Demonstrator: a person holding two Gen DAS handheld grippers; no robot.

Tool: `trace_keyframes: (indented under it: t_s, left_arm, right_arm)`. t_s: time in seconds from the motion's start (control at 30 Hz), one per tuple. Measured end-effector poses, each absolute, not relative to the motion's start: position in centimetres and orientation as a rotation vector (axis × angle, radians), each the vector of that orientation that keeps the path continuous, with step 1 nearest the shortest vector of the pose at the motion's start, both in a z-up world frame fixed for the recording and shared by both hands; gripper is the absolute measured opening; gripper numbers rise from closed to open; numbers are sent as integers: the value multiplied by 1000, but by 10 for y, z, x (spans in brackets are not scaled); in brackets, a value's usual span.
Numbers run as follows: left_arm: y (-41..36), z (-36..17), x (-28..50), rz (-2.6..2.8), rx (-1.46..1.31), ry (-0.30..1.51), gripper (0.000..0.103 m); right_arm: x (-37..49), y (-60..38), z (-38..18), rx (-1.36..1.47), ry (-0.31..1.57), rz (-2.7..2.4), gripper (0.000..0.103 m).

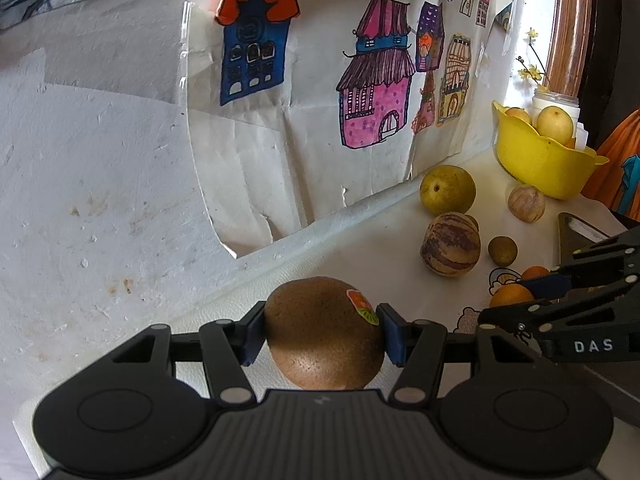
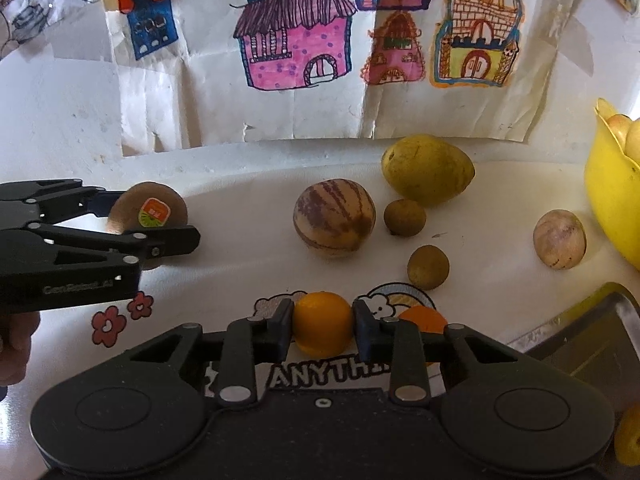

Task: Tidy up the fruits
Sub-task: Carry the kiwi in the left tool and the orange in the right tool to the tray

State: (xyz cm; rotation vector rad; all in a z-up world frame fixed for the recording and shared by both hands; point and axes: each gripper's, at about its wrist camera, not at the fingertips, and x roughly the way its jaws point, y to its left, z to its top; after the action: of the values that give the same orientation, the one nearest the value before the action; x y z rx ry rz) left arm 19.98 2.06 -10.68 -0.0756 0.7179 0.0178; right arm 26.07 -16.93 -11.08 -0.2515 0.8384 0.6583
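Observation:
My left gripper (image 1: 321, 333) is shut on a brown kiwi (image 1: 320, 364) with an orange-green sticker, held just above the white tabletop near the wall. In the right wrist view that same left gripper (image 2: 148, 222) and kiwi (image 2: 132, 200) sit at the left. My right gripper (image 2: 323, 329) is shut on a small orange fruit (image 2: 320, 320), its blue pads pressing both sides. A second orange fruit (image 2: 424, 317) lies just right of it. In the left wrist view the right gripper (image 1: 512, 299) shows low at the right edge.
Loose on the table are a striped melon-like fruit (image 2: 334, 218), a yellow-green fruit (image 2: 428, 168), two small brown round fruits (image 2: 404, 218) and a pale striped one (image 2: 559, 240). A yellow bowl (image 2: 608, 208) holding pale fruit stands at the right, a metal tray (image 2: 592, 332) below it.

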Motion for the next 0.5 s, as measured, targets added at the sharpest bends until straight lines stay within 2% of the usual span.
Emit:
trace_keyframes:
  t_s: [0.5]
  left_arm:
    - [-8,-84,173,-26,-42,692,62]
  right_arm:
    - [207,-198,-78,-205,787,607,32]
